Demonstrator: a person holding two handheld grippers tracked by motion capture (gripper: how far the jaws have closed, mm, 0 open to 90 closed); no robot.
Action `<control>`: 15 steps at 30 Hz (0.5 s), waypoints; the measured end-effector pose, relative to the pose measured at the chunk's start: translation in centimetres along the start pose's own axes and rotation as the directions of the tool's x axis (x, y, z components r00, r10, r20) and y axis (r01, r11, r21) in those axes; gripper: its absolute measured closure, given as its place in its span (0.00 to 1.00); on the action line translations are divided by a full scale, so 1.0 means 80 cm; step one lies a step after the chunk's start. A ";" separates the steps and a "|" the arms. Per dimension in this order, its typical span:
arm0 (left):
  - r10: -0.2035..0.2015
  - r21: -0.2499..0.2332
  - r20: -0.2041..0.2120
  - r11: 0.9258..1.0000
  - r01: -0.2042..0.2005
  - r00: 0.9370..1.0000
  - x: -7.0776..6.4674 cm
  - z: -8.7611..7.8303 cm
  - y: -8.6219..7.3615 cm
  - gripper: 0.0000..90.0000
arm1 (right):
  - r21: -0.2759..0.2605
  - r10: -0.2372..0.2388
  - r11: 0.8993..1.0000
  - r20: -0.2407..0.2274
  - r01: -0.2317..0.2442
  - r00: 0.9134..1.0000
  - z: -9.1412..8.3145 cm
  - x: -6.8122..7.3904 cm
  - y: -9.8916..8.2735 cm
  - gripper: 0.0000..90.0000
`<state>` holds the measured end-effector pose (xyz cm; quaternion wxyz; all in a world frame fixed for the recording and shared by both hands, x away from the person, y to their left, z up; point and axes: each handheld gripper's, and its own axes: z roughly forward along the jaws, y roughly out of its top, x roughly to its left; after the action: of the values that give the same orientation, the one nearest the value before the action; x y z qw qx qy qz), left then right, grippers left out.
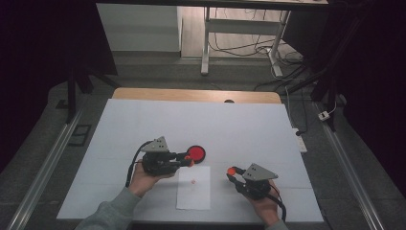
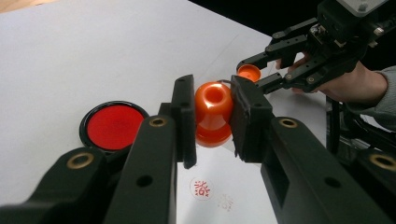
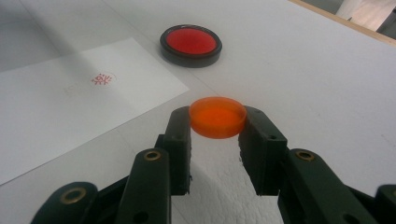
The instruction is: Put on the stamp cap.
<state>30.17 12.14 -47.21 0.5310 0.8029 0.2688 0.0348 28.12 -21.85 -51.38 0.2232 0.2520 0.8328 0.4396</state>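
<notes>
From the high view, I'm holding the left gripper [image 1: 190,159] over the sheet of paper [image 1: 194,194], beside the red ink pad [image 1: 196,153]; the right gripper [image 1: 231,171] is sitting well apart, off the paper's other edge. In the left gripper view, my jaws are clamping the orange stamp [image 2: 213,112], its long axis upright. In the right gripper view, I'm pinching the orange cap [image 3: 217,116] flat, so stamp and cap are facing each other across the paper.

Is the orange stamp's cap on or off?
Off: the right claw holds the cap, apart from the stamp in the left claw.
</notes>
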 end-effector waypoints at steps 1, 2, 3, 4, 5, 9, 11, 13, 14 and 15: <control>0.000 -0.001 0.001 1.000 0.000 1.000 0.000 0.000 0.000 0.80 | -0.002 0.003 1.000 -0.001 -0.003 1.000 0.001 0.000 0.001 0.71; 0.000 -0.002 0.002 1.000 0.000 1.000 0.000 0.000 0.000 0.80 | 0.001 0.004 1.000 0.002 -0.004 1.000 0.001 0.001 0.001 0.71; 0.000 -0.003 0.003 1.000 0.000 1.000 -0.001 0.000 0.000 0.80 | 0.000 -0.001 1.000 -0.003 0.001 1.000 0.002 0.001 0.002 0.71; 0.000 -0.003 0.005 1.000 0.000 1.000 -0.001 0.000 0.000 0.80 | -0.003 -0.001 1.000 -0.003 0.001 1.000 0.003 0.002 0.002 0.71; 0.000 -0.004 0.006 1.000 0.000 1.000 -0.001 0.000 0.000 0.80 | -0.001 -0.001 1.000 -0.006 0.001 1.000 0.003 0.002 0.003 0.71; 0.004 -0.002 0.008 1.000 -0.003 1.000 -0.002 0.001 0.000 0.80 | -0.017 0.019 1.000 -0.018 -0.019 1.000 0.007 0.004 0.005 0.71; 0.001 -0.001 0.008 1.000 -0.001 1.000 -0.002 0.001 0.000 0.80 | -0.032 0.029 0.999 -0.034 -0.030 0.999 0.009 0.006 0.008 0.71; 0.002 0.001 0.008 1.000 -0.002 1.000 -0.002 0.002 0.000 0.80 | -0.023 0.027 0.999 -0.036 -0.028 0.999 0.011 0.008 0.011 0.71; 0.002 0.001 0.008 1.000 -0.002 1.000 -0.002 0.002 0.000 0.80 | -0.031 0.029 0.999 -0.048 -0.030 0.998 0.012 0.009 0.012 0.71; 0.001 0.002 0.009 1.000 -0.001 1.000 -0.003 0.002 0.000 0.80 | -0.031 0.027 0.999 -0.051 -0.029 0.998 0.013 0.010 0.012 0.71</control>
<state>30.06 11.88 -47.24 0.5315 0.8035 0.2663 0.0313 28.35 -20.20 -51.21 0.1998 0.2488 0.8274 0.4622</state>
